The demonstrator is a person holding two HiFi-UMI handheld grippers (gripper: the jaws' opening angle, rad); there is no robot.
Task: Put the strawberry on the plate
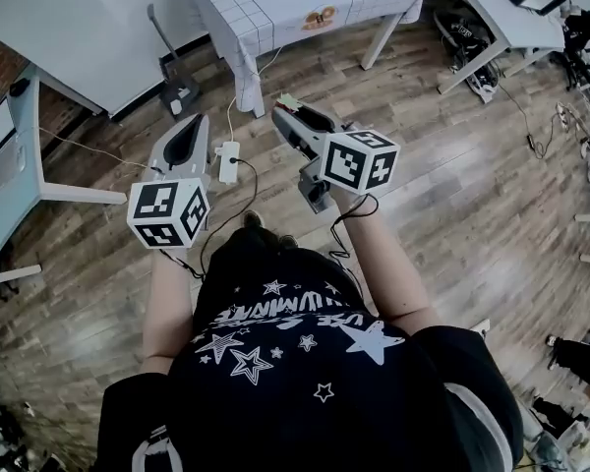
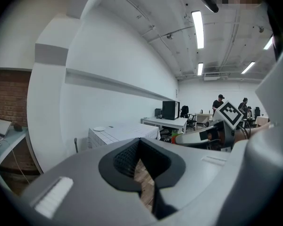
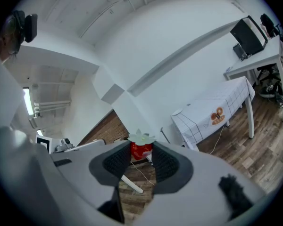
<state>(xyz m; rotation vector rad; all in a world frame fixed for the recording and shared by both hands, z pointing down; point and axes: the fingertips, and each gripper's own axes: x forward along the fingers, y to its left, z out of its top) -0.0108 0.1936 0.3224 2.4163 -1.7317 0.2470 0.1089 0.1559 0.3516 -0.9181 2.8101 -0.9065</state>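
The right claw (image 3: 142, 156) is clenched on the strawberry (image 3: 141, 149). The red fruit sits betw. the two dark pad tips (image 3: 120, 161), and its green leaves (image 3: 141, 138) stick out beyond them. The grip is only at the very ends of the pads, so not much of the fruit is inside. The left claw (image 2: 139, 144) is closed on nothing: its tips meet, and only floor shows through the slit behind them.

In the head view both are held in the air in front of the person (image 1: 305, 362), left claw (image 1: 184, 131) at left, right claw (image 1: 293, 113) at right. The strawberry (image 1: 290, 100) is over the wood floor (image 1: 452, 214), not over any counter.

Farther out stands the counter (image 3: 236, 97), covered in checked white. The plate (image 3: 178, 112) lies at its far left corner, I think; it is small in the pictures. An orange object (image 3: 218, 116) is nearer the front edge. I cannot tell what it is.

Step in hand, as I judge: carry the fruit to the plate. To do it well:
- Hold the squeeze steady, w/o more pressure, since a strawberry bruises and can slip from a tip grip.
- Go close to the counter first, approx. above the plate centre.
- Lower until the fruit nearly touches, and only then release.
- Hold the left claw out of the path.
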